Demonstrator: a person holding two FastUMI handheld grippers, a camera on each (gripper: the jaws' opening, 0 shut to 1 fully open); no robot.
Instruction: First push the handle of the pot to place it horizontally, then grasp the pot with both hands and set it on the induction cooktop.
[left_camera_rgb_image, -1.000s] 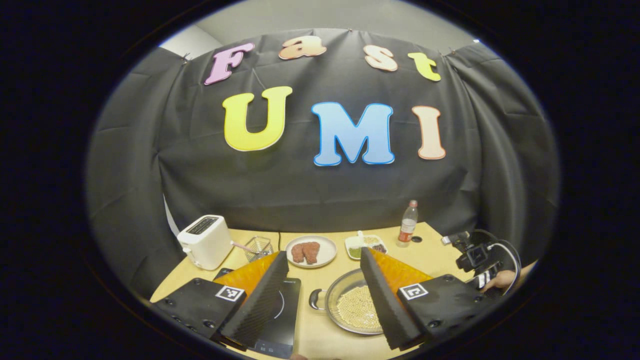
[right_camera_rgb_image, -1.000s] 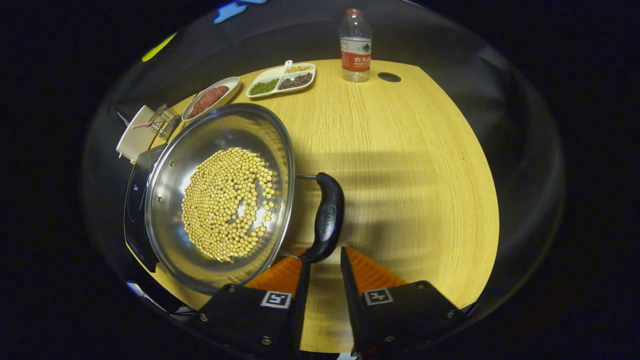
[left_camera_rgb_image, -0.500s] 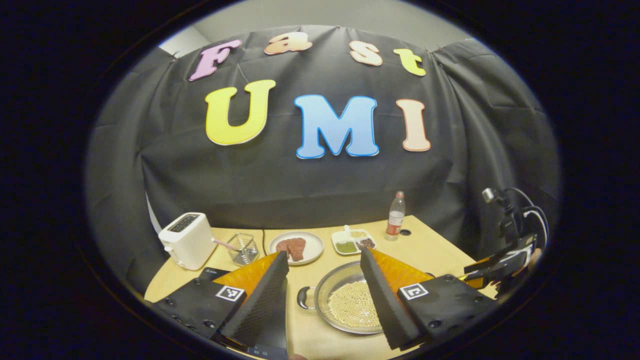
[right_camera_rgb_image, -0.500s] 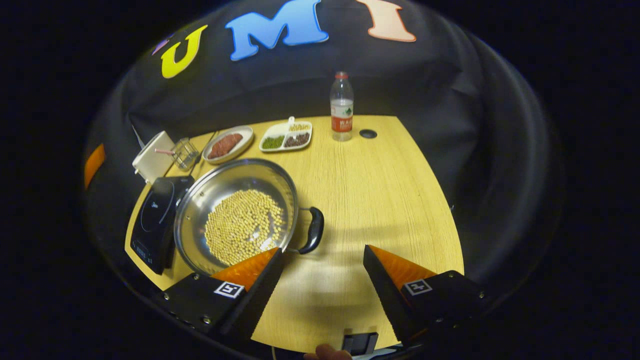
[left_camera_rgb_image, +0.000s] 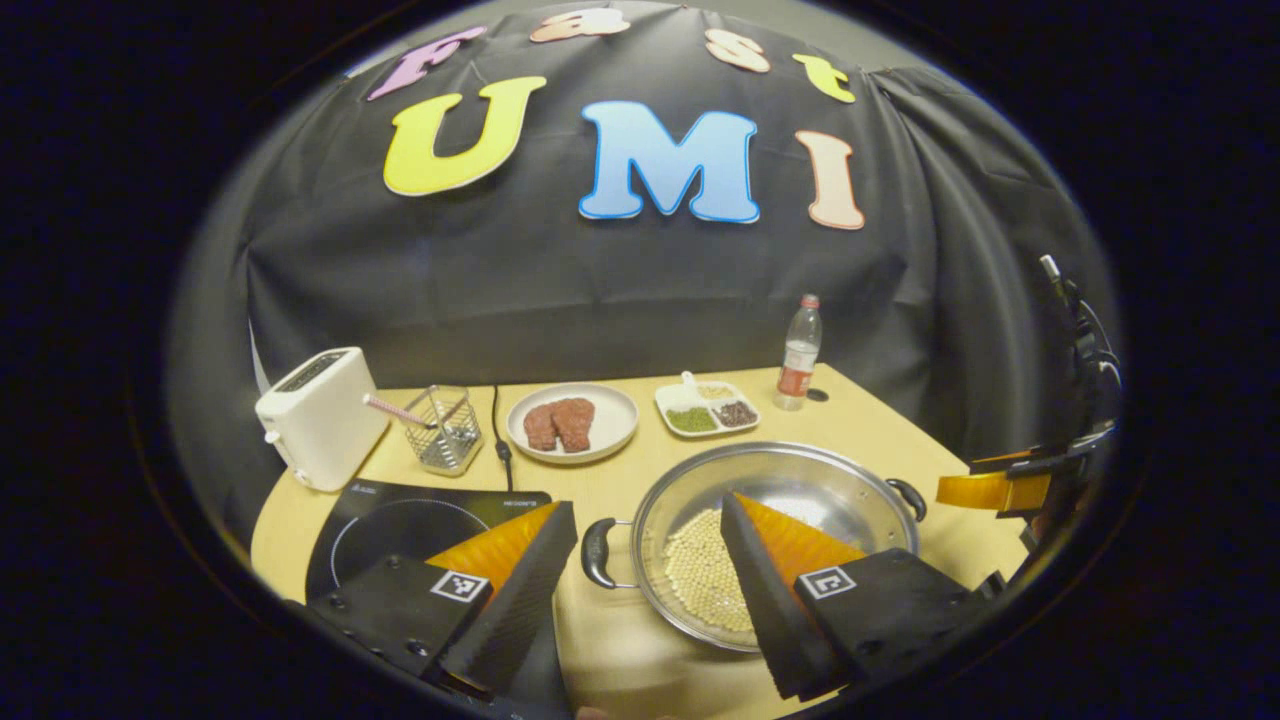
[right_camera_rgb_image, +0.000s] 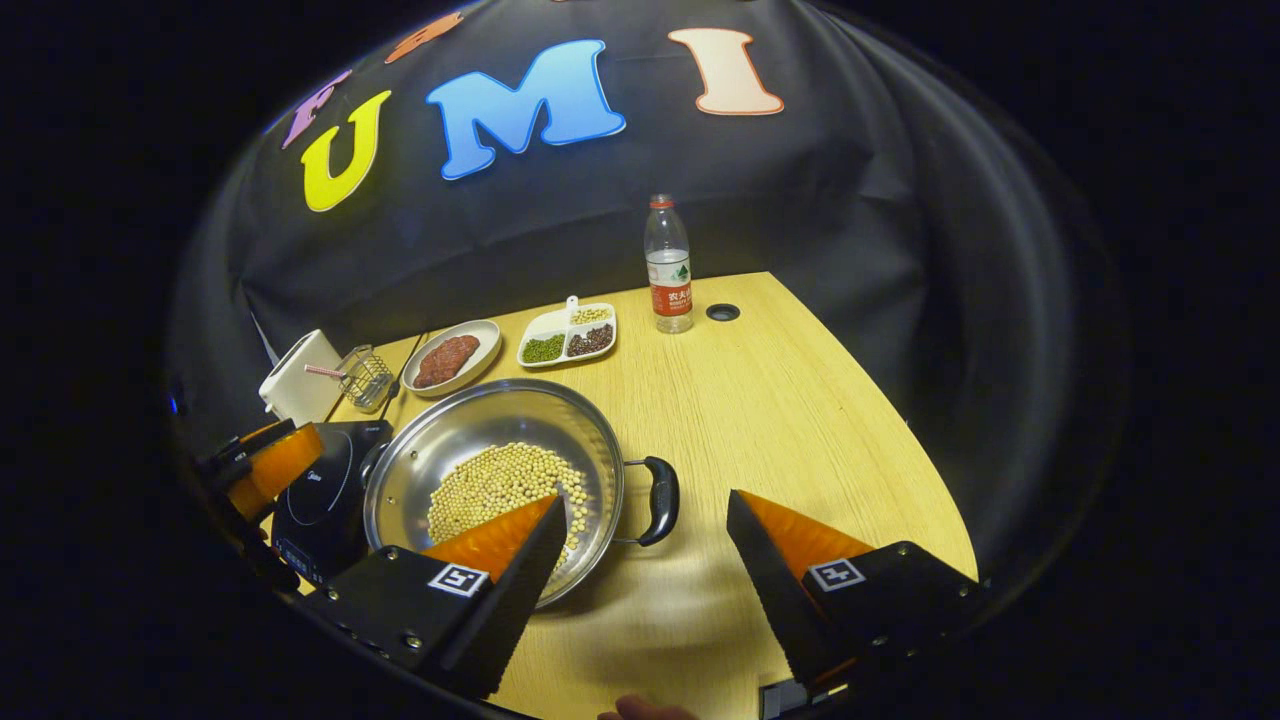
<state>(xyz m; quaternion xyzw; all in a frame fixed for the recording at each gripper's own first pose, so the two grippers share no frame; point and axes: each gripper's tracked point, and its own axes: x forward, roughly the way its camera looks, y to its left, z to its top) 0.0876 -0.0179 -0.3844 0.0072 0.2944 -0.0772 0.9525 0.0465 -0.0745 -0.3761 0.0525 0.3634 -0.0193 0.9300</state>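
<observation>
Your pot (right_camera_rgb_image: 495, 485) of beans sits on the desk (right_camera_rgb_image: 790, 420) just beside the induction cooktop (left_camera_rgb_image: 400, 520), its handles apparently level, so the two-handed grasp and lift remain. Both your left gripper (left_camera_rgb_image: 648, 585) and right gripper (right_camera_rgb_image: 640, 580) are spread wide, holding nothing. The left gripper view shows the near loop handle (left_camera_rgb_image: 597, 552); the right gripper view shows the opposite one (right_camera_rgb_image: 660, 487).

Both the left gripper (left_camera_rgb_image: 648, 520) and the right gripper (right_camera_rgb_image: 645, 510) hang above the table with jaws spread wide, gripping nothing.
</observation>
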